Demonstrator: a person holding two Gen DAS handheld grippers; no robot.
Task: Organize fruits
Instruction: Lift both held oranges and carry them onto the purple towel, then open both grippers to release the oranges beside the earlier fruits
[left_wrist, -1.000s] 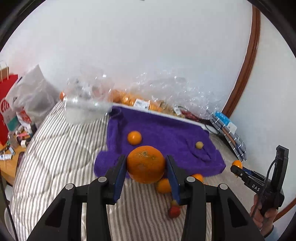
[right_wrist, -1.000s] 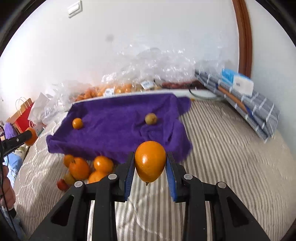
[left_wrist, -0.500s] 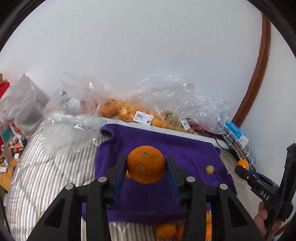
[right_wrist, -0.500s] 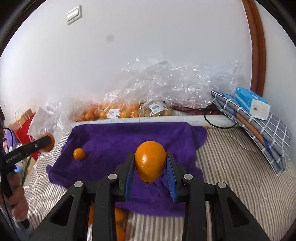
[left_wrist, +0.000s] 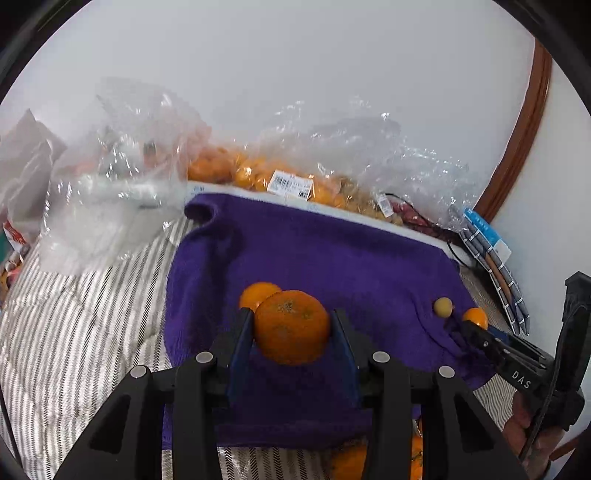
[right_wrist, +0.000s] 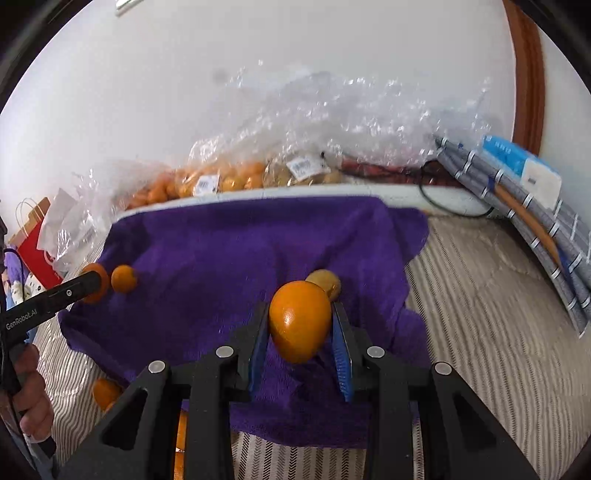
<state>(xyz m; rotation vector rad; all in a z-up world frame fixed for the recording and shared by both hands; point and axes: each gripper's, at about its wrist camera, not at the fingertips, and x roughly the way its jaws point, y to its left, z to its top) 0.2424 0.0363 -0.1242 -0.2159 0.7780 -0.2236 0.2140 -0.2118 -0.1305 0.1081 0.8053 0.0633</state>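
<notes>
My left gripper (left_wrist: 291, 328) is shut on a large rough-skinned orange (left_wrist: 291, 326) and holds it over the purple towel (left_wrist: 332, 258), just in front of a small orange (left_wrist: 258, 293) lying on the towel. My right gripper (right_wrist: 300, 328) is shut on a smooth oval orange fruit (right_wrist: 299, 321) over the towel (right_wrist: 221, 251), close before a small yellowish fruit (right_wrist: 327, 282). That yellowish fruit (left_wrist: 442, 306) lies at the towel's right side in the left wrist view. The small orange (right_wrist: 123, 278) shows at the towel's left in the right wrist view.
Clear plastic bags of oranges (left_wrist: 258, 177) line the wall behind the towel. Several loose oranges (right_wrist: 105, 393) lie on the striped bedding (right_wrist: 480, 332) in front of the towel. Folded checked cloth with a blue box (right_wrist: 517, 166) sits at the right. A red paper bag (right_wrist: 33, 251) stands left.
Both grippers have moved forward over the purple towel with their fruits held, each nearing a small fruit lying on it. The loose oranges in front have dropped to the frame bottom.
</notes>
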